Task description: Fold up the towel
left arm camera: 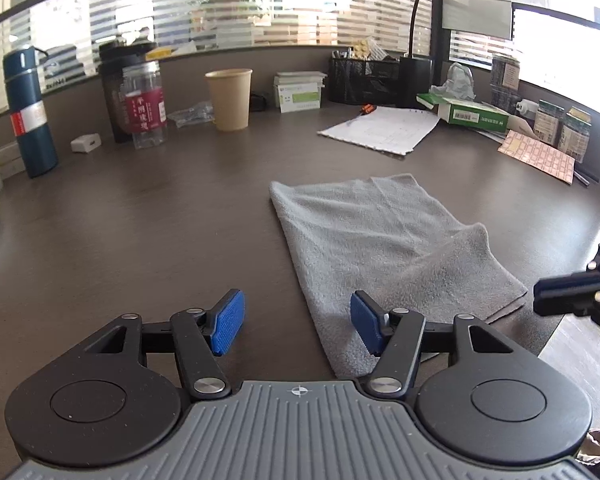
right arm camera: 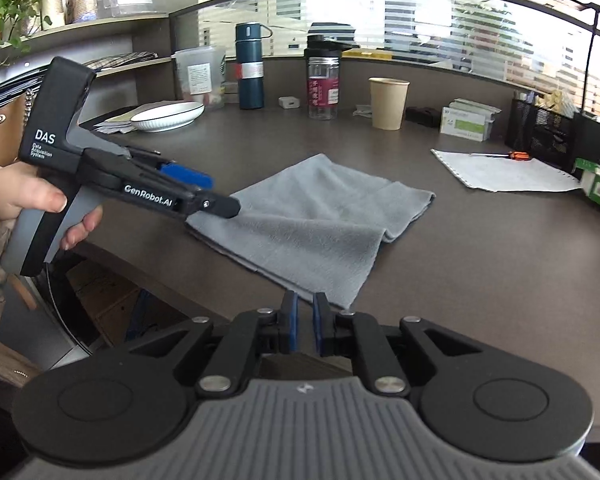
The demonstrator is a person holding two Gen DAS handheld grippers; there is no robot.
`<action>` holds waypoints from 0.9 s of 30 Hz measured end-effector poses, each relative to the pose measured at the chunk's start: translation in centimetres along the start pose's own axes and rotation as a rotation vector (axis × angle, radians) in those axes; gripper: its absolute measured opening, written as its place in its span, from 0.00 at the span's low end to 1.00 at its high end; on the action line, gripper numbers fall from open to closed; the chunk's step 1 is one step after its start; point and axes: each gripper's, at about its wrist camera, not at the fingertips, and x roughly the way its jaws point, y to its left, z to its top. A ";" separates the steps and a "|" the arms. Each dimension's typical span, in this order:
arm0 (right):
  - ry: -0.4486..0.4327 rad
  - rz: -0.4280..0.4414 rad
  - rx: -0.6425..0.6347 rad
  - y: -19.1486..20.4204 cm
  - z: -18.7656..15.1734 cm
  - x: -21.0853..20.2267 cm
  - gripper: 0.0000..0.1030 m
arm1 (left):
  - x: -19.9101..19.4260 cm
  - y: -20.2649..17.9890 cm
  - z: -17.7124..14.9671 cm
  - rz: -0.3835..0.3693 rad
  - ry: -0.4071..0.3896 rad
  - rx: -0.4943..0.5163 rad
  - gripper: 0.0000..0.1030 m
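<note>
A grey towel lies folded on the dark desk, one layer doubled over on its right side; it also shows in the right wrist view. My left gripper is open and empty, hovering over the towel's near left edge, its right blue pad above the cloth. It shows from the side in the right wrist view. My right gripper has its blue pads nearly together with a thin gap and nothing between them, just off the towel's near corner at the desk edge. Its tip shows in the left wrist view.
At the back stand a paper cup, a clear jar, a blue flask, a black mesh organiser, a tissue box and a sheet of paper. A white bowl sits far left.
</note>
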 end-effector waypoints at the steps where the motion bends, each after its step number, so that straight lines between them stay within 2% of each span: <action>1: -0.021 -0.008 0.005 -0.2 0.4 -0.1 0.12 | -0.3 0.2 0.5 0.001 -0.018 -0.004 0.65; 4: -0.063 -0.038 0.032 -0.9 1.8 0.8 0.12 | 0.4 0.4 2.6 0.015 -0.050 -0.007 0.67; 6: -0.074 -0.040 0.046 -1.4 2.8 2.5 0.12 | 1.6 0.6 3.7 0.003 -0.039 -0.019 0.67; 8: -0.064 -0.043 0.049 -1.6 3.4 3.9 0.12 | 3.7 0.8 5.1 0.006 -0.014 -0.025 0.66; 10: -0.035 -0.055 0.055 -1.8 3.8 5.4 0.12 | 5.5 0.6 6.0 0.041 0.005 -0.010 0.66; 17: 0.046 -0.064 0.095 -3.6 3.7 7.5 0.12 | 8.5 0.9 6.0 0.111 0.069 0.022 0.66; 27: 0.055 -0.047 0.073 -4.5 5.0 9.7 0.12 | 8.9 3.4 6.1 0.134 0.072 -0.049 0.70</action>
